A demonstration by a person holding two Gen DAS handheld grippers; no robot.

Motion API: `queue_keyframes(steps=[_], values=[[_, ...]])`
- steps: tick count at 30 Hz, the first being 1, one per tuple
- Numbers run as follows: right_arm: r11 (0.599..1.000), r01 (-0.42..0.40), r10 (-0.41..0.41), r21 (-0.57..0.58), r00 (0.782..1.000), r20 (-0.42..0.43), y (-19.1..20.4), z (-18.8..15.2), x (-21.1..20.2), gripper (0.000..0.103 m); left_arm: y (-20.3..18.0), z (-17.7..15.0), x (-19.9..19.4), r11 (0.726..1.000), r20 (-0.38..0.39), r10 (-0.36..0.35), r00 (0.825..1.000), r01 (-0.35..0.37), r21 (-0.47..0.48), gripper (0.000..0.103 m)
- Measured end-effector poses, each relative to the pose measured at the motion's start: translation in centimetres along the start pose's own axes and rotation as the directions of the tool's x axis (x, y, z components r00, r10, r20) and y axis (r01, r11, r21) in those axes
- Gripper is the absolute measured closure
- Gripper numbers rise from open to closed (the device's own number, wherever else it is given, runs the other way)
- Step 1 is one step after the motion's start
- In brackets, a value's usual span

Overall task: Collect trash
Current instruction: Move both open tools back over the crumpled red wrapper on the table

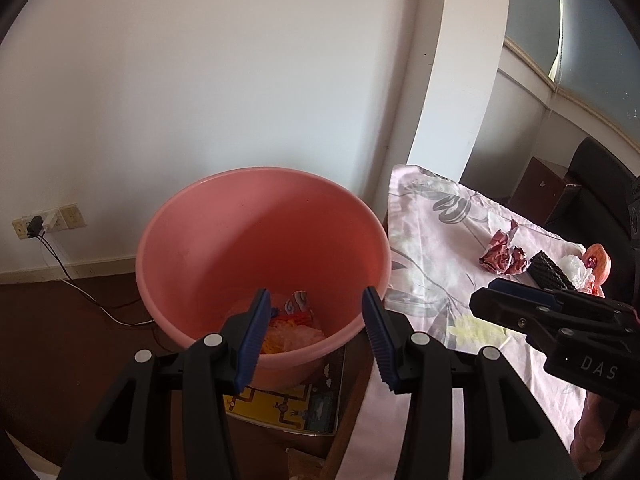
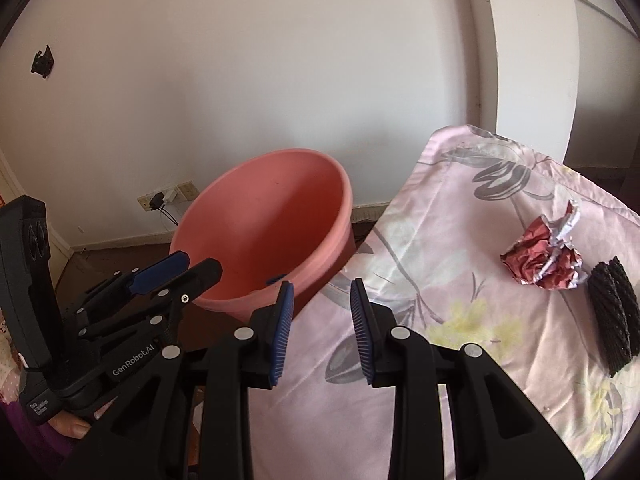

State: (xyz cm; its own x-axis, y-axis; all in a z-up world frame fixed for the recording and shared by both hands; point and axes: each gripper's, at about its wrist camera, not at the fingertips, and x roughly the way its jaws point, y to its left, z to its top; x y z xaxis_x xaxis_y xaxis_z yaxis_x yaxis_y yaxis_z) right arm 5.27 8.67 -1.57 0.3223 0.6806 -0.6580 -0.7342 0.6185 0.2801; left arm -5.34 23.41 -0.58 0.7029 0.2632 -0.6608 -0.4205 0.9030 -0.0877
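One pink bucket [image 1: 224, 240] stands on the floor against the white wall, and everything else is placed from it. Inside, at its bottom, lies a small heap of wrappers [image 1: 294, 322], orange and pale; how many is hard to tell. Right of the bucket a counter under a pink flowered cloth [image 2: 440, 240] carries one crumpled red-and-silver wrapper [image 2: 540, 260], one black ribbed roll [image 2: 612, 312] and, farther right, one white wad [image 1: 576, 270] by a pinkish thing I can't identify.

Two tools: the left tool [image 1: 316, 336] hovers over the bucket's near rim, spread and empty; the right tool [image 2: 322, 332], over the cloth just right of the bucket, is partly spread, gripping nothing.

Brown floor, wall sockets left of the bucket. The tools read "GenRobot.AI" and "DAS".
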Motion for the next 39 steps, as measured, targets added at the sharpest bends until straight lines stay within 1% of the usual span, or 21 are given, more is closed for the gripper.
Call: queue_keyframes(steps=[13, 23, 29, 34, 39], values=[[0.993, 0.078, -0.081, 0.088, 0.996, 0.034, -4.7, -3.5, -3.7, 0.073, -5.5, 0.3, 0.8, 0.994, -0.019, -0.070, 0.997, 0.071, 0.083, 0.056], [0.974, 0.135, -0.153, 0.182, 0.984, 0.088, -9.4, -5.9, -6.7, 0.073, -10.1, 0.8, 1.7, 0.977, -0.048, -0.125, 0.991, 0.131, 0.170, 0.056], [0.950, 0.159, -0.196, 0.268, 0.974, 0.117, -12.6, -7.1, -8.4, 0.073, -12.9, 1.5, 3.2, 0.958, -0.082, -0.172, 0.982, 0.186, 0.220, 0.054], [0.932, 0.185, -0.235, 0.312, 0.963, 0.131, -14.5, -7.8, -9.9, 0.073, -15.4, 2.5, 4.4, 0.928, -0.097, -0.216, 0.972, 0.235, 0.288, 0.053], [0.917, 0.195, -0.255, 0.348, 0.957, 0.135, -15.9, -8.3, -10.8, 0.073, -17.6, 3.6, 6.9, 0.907, -0.137, -0.248, 0.959, 0.279, 0.316, 0.053]])
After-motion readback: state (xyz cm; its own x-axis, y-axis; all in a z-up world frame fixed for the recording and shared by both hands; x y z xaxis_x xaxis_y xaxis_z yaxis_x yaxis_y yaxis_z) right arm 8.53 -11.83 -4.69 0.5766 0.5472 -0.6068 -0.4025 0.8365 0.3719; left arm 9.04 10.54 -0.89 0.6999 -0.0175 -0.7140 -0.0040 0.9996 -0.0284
